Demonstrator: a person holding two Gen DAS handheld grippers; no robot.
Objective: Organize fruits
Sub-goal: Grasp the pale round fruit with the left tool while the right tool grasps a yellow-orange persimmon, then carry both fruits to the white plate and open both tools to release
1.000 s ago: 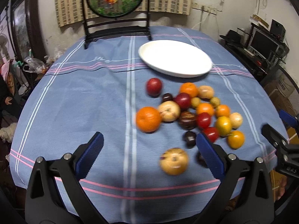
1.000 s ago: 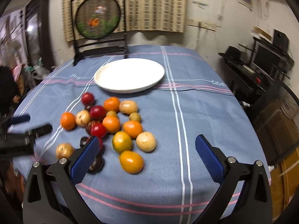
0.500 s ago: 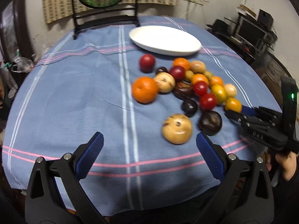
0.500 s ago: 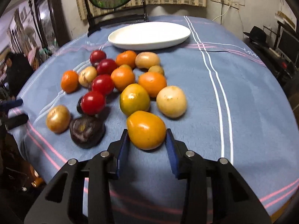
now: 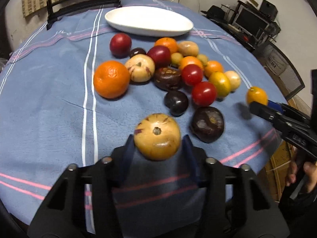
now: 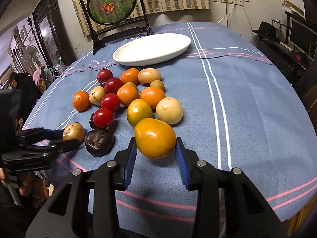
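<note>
My left gripper [image 5: 157, 148] is shut on a tan round fruit [image 5: 157, 136] near the table's front edge; it also shows in the right wrist view [image 6: 73, 131]. My right gripper [image 6: 156, 148] is shut on a yellow-orange fruit [image 6: 155, 137], lifted slightly off the cloth; it also shows in the left wrist view [image 5: 257, 96]. Several loose fruits lie in a cluster: an orange [image 5: 111, 79], red tomatoes [image 5: 204, 93], dark purple fruits [image 5: 207, 124]. A white oval plate [image 5: 148, 20] sits empty behind them, also in the right wrist view [image 6: 152, 48].
A blue striped tablecloth [image 6: 247, 99] covers the round table. A framed round screen on a black stand [image 6: 112, 2] stands at the back edge. A desk with monitors [image 5: 251, 21] stands to the right, off the table.
Both grippers moved in toward the fruit. The left closed on the tan fruit. The right closed on the yellow-orange fruit and raised it a little.
</note>
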